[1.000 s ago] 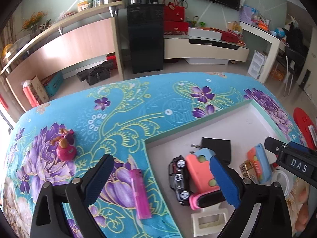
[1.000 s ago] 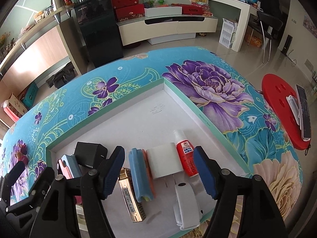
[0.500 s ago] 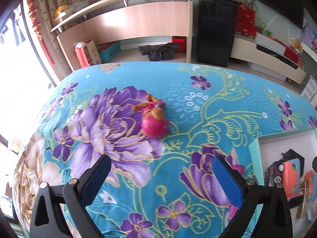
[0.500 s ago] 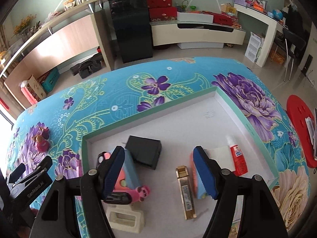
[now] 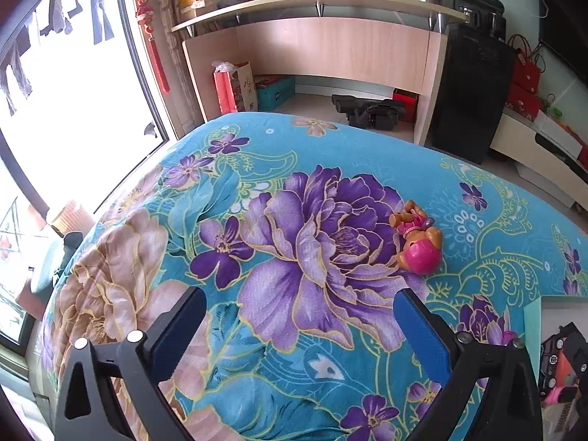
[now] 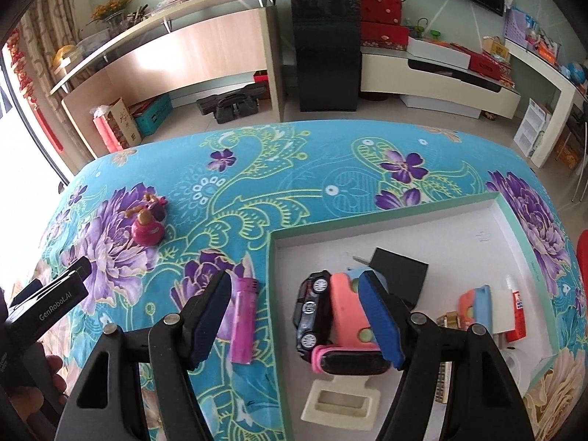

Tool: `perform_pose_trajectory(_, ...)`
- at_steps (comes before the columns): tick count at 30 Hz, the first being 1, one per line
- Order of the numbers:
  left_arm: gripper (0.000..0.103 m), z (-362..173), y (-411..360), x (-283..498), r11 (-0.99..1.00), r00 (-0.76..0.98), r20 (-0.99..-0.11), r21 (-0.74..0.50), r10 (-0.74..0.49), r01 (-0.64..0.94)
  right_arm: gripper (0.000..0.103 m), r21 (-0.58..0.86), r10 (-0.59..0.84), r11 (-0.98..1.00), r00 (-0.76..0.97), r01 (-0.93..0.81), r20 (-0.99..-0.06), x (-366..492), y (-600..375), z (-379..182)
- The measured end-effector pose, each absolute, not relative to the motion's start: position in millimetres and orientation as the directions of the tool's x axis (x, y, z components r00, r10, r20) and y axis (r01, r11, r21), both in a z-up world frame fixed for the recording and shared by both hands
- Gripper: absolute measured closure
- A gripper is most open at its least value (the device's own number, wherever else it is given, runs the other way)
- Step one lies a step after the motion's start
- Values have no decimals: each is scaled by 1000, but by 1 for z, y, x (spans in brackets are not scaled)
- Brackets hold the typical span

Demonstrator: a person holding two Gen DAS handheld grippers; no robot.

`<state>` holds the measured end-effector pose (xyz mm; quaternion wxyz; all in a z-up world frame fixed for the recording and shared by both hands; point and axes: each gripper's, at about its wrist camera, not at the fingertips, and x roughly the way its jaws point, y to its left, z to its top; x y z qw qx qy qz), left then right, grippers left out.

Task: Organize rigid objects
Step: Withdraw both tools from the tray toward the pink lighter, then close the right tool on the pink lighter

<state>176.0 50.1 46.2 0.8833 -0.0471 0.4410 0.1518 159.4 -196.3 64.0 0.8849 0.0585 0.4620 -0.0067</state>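
Note:
A pink ball-shaped dog toy [image 5: 419,246] lies on the flowered blue cloth, ahead and to the right of my open, empty left gripper [image 5: 299,325]; it also shows in the right wrist view [image 6: 147,226]. A pink lighter [image 6: 243,321] lies on the cloth beside the white tray's green rim [image 6: 273,294]. My right gripper [image 6: 294,316] is open and empty, spanning the lighter and the tray's left edge. The tray holds a black toy car [image 6: 312,312], a salmon pink block [image 6: 349,308], a black box [image 6: 398,272] and a glue bottle [image 6: 514,312].
The tray corner shows at the right edge of the left wrist view [image 5: 533,319]. The left gripper's body [image 6: 44,312] sits at the left in the right wrist view. A white rectangular frame [image 6: 340,400] lies in the tray near me. The table's far edge drops to the floor.
My left gripper has swung left, from over the tray and lighter to the cloth near the dog toy. My right gripper has shifted left across the tray to its left edge.

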Motion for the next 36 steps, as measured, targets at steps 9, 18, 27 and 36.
perform_pose_trajectory(9, 0, 38, 88, 167, 918, 526, -810, 38, 260, -395, 31, 161, 166, 985, 545, -59, -822, 164, -159, 54)
perform_pose_trajectory(18, 0, 25, 103, 166, 909, 501, -835, -1, 229, -418, 37, 149, 169, 986, 480, -80, -861, 170, -146, 33)
perform_pose_trajectory(27, 0, 21, 98, 170, 918, 497, -844, -11, 204, -396, 38, 135, 153, 988, 420, -72, -895, 174, -143, 10)
perform_pose_trajectory(36, 0, 16, 95, 173, 923, 486, -852, -11, 193, -385, 40, 117, 135, 991, 402, -69, -906, 174, -138, 1)
